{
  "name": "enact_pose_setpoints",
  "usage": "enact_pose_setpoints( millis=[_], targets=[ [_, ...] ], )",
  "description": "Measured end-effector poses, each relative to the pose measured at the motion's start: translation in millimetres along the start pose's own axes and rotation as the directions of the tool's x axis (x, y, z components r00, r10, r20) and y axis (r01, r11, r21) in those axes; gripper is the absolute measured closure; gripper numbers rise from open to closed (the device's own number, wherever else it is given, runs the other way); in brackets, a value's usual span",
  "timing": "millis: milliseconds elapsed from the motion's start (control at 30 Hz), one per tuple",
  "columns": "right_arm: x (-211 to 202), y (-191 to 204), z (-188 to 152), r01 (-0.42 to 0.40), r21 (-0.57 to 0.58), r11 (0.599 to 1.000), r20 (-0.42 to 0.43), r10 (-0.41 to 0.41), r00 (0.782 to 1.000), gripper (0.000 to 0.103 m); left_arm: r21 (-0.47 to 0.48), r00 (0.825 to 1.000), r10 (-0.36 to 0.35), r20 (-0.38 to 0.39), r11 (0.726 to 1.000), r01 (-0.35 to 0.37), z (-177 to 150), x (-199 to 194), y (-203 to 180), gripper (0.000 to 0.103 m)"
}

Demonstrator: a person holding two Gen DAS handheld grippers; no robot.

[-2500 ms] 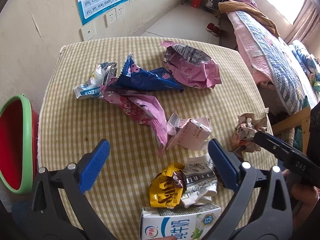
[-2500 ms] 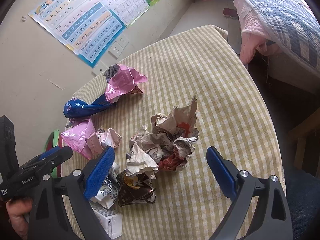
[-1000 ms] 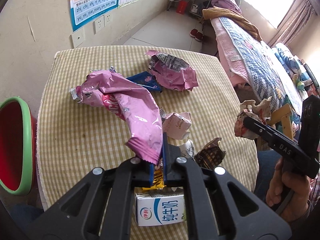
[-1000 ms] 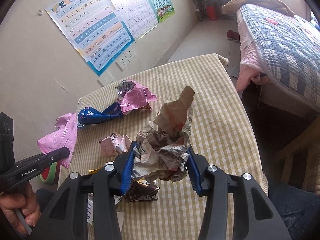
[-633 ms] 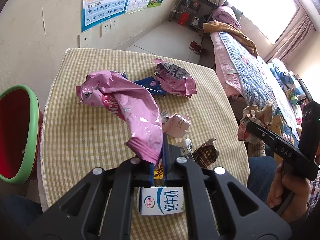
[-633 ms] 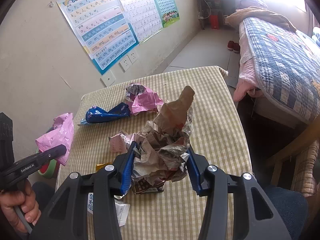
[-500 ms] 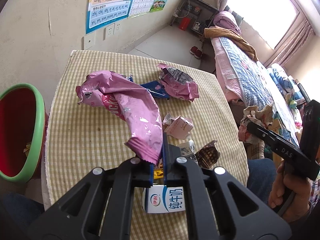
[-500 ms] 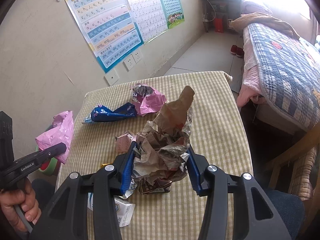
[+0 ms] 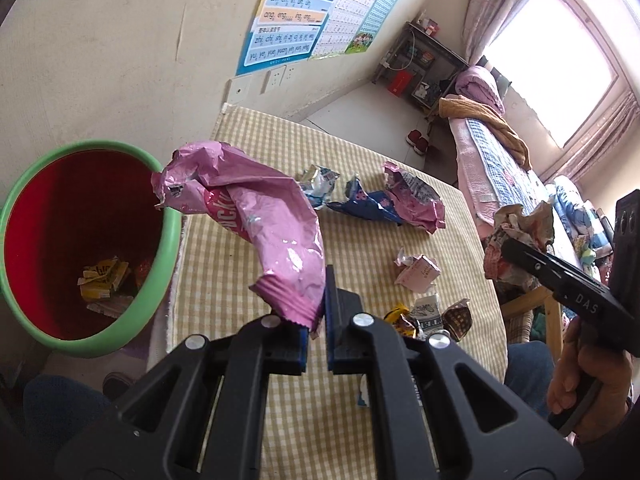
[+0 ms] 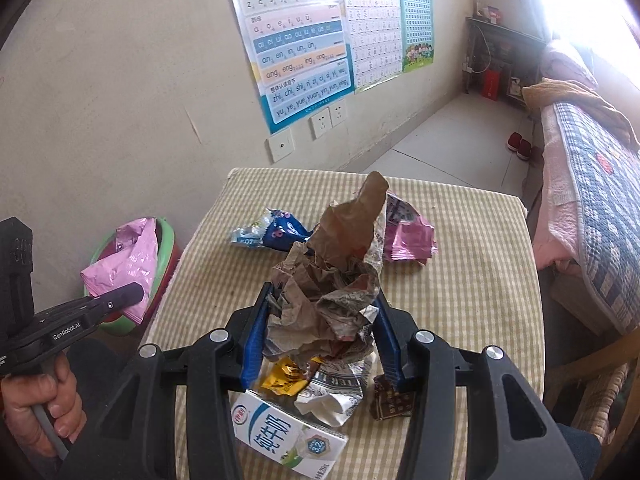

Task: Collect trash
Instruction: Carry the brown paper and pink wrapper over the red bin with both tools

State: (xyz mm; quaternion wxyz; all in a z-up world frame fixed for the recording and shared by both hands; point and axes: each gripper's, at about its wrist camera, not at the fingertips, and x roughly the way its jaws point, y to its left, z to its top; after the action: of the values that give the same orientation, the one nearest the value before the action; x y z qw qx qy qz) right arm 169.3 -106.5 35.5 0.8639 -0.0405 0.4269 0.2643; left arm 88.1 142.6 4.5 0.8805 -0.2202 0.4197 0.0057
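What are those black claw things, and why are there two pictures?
A person holds two squeeze-tongs, one per hand, each carrying a camera, so each picture looks along one tong. The left gripper pinches a long pink wrapper near the red bin with a green rim. The right gripper squeezes a ball of crumpled paper. Left on the checked table: a milk carton, a blue wrapper, another pink wrapper and small scraps.
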Motion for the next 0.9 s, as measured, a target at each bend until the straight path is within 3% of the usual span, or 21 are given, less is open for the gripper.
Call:
enact_pose_setpoints(
  millis=[900],
  targets=[
    [67,189,50,-0.193,-0.257,0.947,-0.075,0.180,0.981,0.057,-0.184,0.995,0.062,0.079,0.982,-0.046,7,-58,152,0.098]
  ],
)
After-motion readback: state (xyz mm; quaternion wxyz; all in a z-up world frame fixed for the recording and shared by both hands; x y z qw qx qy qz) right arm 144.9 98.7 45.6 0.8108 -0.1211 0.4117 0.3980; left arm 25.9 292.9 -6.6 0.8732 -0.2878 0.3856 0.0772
